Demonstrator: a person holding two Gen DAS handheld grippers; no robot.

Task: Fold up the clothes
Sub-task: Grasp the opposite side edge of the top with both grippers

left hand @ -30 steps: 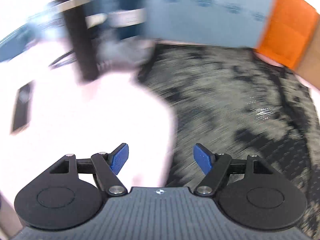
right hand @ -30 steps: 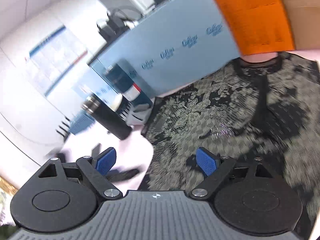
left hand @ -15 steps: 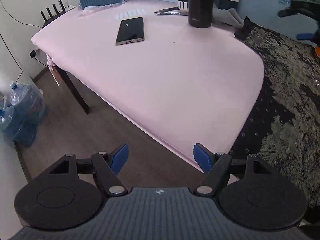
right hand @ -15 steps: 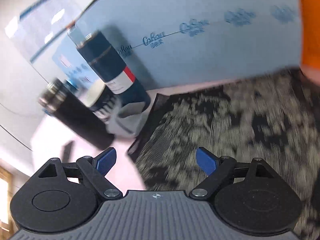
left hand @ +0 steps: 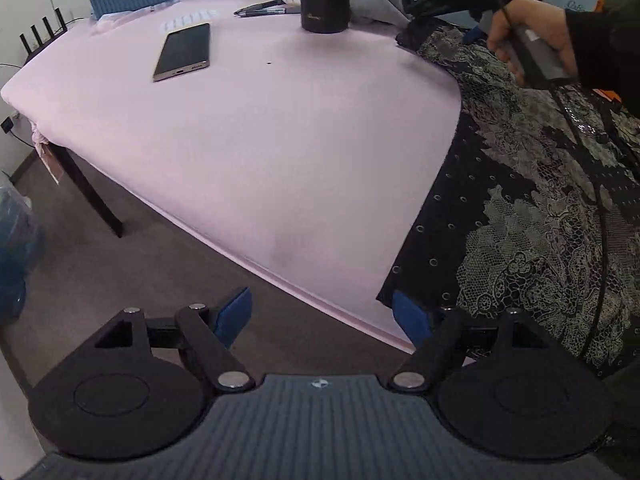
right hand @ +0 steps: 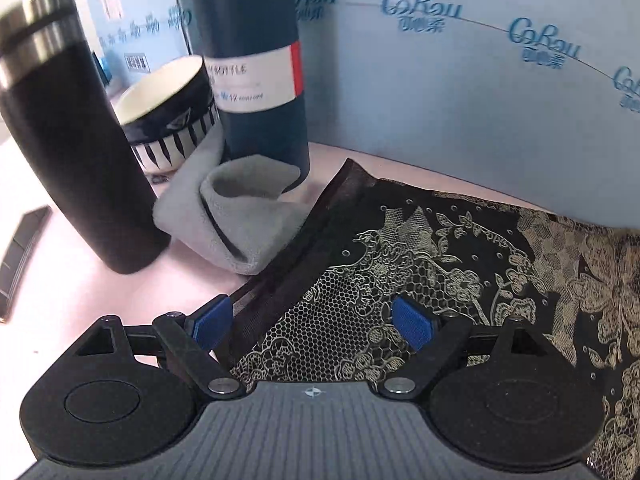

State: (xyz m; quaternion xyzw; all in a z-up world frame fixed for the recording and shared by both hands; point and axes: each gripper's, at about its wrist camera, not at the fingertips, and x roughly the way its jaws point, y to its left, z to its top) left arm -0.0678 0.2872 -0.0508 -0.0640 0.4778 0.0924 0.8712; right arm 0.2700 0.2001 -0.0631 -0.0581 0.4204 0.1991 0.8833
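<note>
Beneath the right gripper (right hand: 312, 322), released fingers (right hand: 412, 326) straddle the lace garment's (right hand: 420, 248) corner, perhaps touching.

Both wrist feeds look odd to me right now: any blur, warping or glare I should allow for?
Left wrist view: sharp, with strong fisheye bending of the pink table edge and mild glare on the phone. Right wrist view: the lace garment is sharp, the black tumbler at the left edge is smeared, and the blue board curves.

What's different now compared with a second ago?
Both grippers swung down toward the lace garment: the left gripper to its near corner, jaws just opening wider; the right gripper over its far corner. Nothing grasped. The garment lies flat as before.
</note>
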